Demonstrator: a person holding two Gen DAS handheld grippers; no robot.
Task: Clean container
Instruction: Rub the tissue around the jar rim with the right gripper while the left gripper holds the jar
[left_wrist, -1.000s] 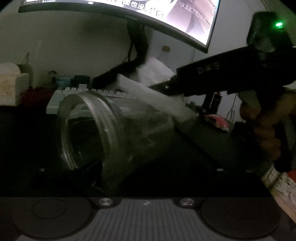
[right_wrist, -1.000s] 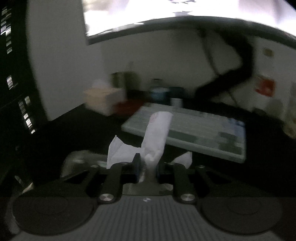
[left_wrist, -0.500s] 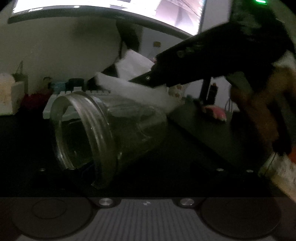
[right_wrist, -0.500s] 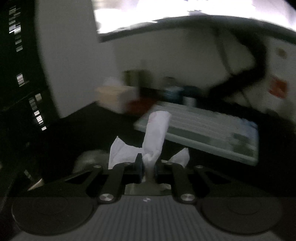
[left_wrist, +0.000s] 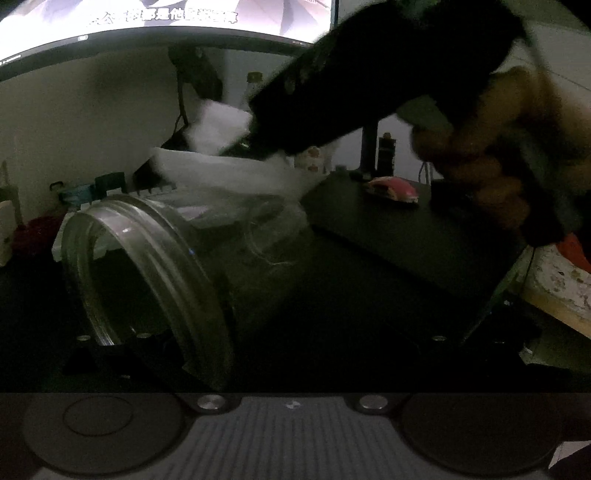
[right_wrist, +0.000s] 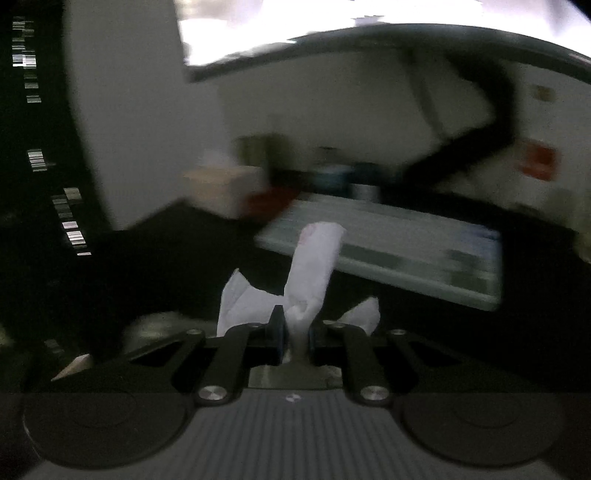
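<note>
We see a clear, colourless glass jar (left_wrist: 155, 266) with ridged threads at its mouth, over a black desk (left_wrist: 369, 295). The tissue (right_wrist: 310, 273) is white, with a faint pink mark near its tip. The right tongs (right_wrist: 295, 332) are black with blue pads. The keyboard (right_wrist: 388, 251) looks pale grey-green with a few darker keys. A pink-and-red object (left_wrist: 391, 188) lies on the desk, and a beige box (right_wrist: 225, 188) sits beside something red.

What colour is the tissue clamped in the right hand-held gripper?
White: the crumpled paper tissue has a faint pinkish mark near its tip. The right wrist view shows it best.
</note>
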